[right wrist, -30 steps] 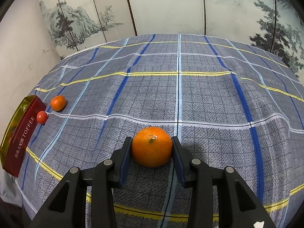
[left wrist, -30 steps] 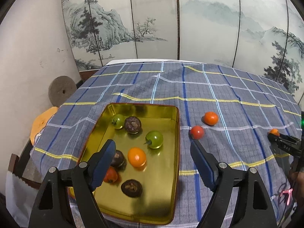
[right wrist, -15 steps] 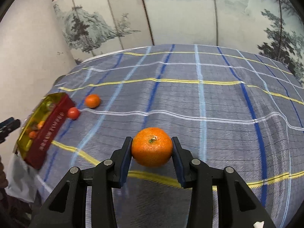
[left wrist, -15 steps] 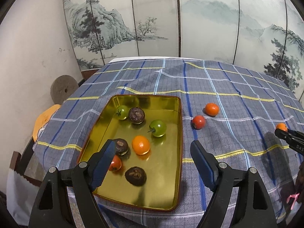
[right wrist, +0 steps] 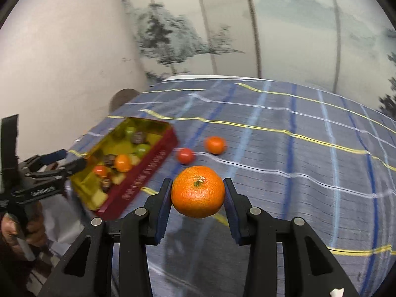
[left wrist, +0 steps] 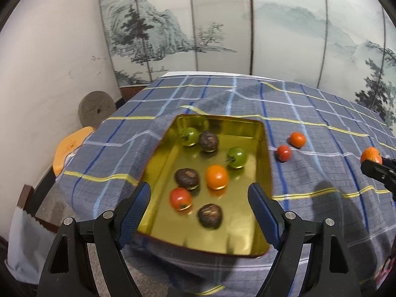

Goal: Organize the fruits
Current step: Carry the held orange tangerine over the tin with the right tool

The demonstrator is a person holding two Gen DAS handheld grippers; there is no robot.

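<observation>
Since a second ago your right gripper (right wrist: pixel 198 195) has lifted the mandarin (right wrist: pixel 198 191) off the cloth and swung left, so the gold tin (right wrist: pixel 146 123) now fills the left of its view, while your left gripper (left wrist: pixel 199 209) has drawn back and the tin (left wrist: pixel 262 136) sits more centred between its fingers. Your right fingers (right wrist: pixel 164 203) are clamped on the mandarin's two sides, holding it in the air above the plaid cloth (right wrist: pixel 309 148) on the desk. Your left fingers (left wrist: pixel 135 210) stand wide with nothing between them, hovering over the tin's near end. Only the left view shows the tin's contents clearly: two green tomatoes, three dark brown fruits, an orange one and a red one. Only the right view shows the tin's red side wall with gold lettering, blurred. A red tomato (left wrist: pixel 284 153) and a small orange fruit (left wrist: pixel 297 139) lie just beside each other on the cloth, right of the tin. The tin's near edge lies close to the desk's edge; the cloth to its right is open.
</observation>
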